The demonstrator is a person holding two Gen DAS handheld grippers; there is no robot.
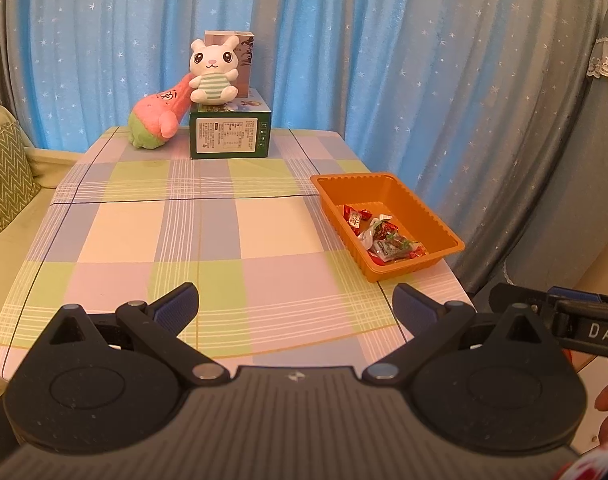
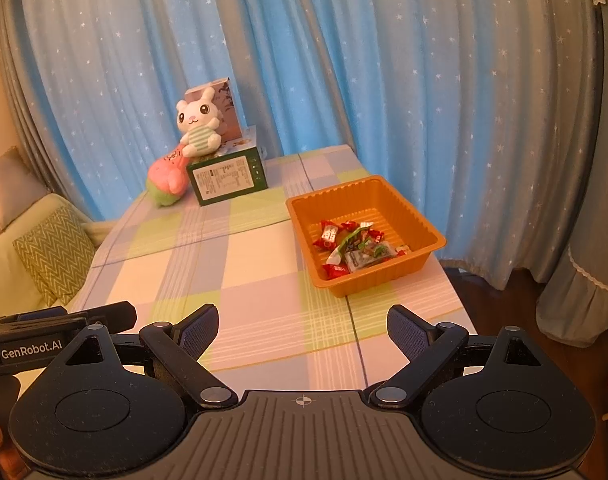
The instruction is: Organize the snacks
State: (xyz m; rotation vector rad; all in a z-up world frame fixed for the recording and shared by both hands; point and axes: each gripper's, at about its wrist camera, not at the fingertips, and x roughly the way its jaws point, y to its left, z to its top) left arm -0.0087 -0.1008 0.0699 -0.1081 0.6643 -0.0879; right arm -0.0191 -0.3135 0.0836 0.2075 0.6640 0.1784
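Observation:
An orange plastic tray (image 1: 416,200) (image 2: 408,208) sits at the right side of the checked table. Several wrapped snacks (image 1: 384,240) (image 2: 356,248), red and green, lie in its near end. My left gripper (image 1: 295,304) is open and empty, above the table's near edge, left of the tray. My right gripper (image 2: 303,326) is open and empty, above the near edge, in front of the tray. Each gripper's body shows at the edge of the other's view.
A green box (image 1: 229,132) (image 2: 229,178) stands at the table's far end with a white bunny plush (image 1: 213,72) (image 2: 195,126) on it, a taller box behind, and a pink plush (image 1: 157,118) (image 2: 167,180) beside it. Blue curtains hang behind. A sofa with a cushion (image 1: 3,176) is at the left.

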